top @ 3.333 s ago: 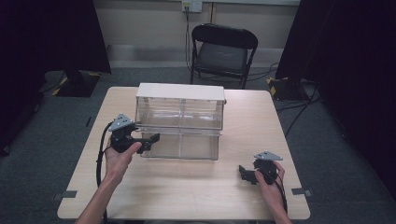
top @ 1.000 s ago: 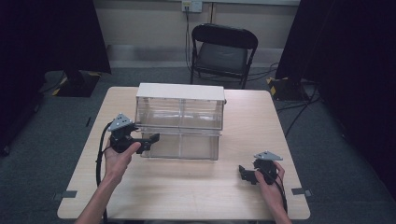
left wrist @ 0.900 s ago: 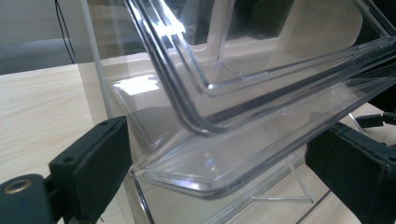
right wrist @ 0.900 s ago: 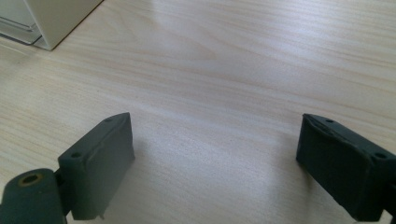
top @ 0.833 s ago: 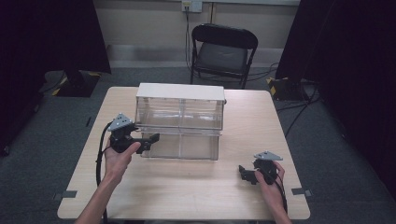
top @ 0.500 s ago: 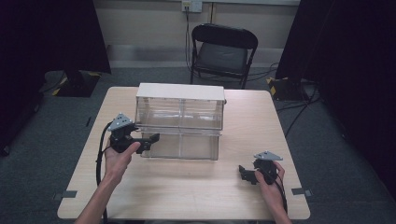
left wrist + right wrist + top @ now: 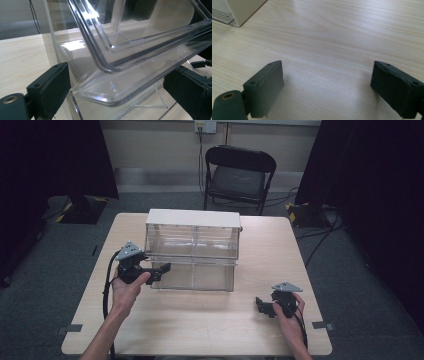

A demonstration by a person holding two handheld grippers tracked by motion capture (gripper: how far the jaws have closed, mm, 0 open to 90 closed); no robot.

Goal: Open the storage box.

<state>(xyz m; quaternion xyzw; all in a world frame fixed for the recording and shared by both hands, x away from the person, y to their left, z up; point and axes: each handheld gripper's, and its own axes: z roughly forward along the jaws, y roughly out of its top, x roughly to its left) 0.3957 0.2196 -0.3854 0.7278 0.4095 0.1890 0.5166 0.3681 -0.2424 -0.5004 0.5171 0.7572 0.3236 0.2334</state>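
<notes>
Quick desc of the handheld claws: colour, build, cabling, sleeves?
Both are black. The left claw and the right claw each carry a grey three-cornered plate on top and end in two blocky black padded jaws. A brass-coloured fitting sits at a jaw base. A black cable trails from each. The forearms are bare, no sleeves.

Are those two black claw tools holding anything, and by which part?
The left gripper has the clear plastic drawer's front corner between its jaws, not visibly pressed. The right gripper holds nothing, jaws open over the wooden table.
</notes>
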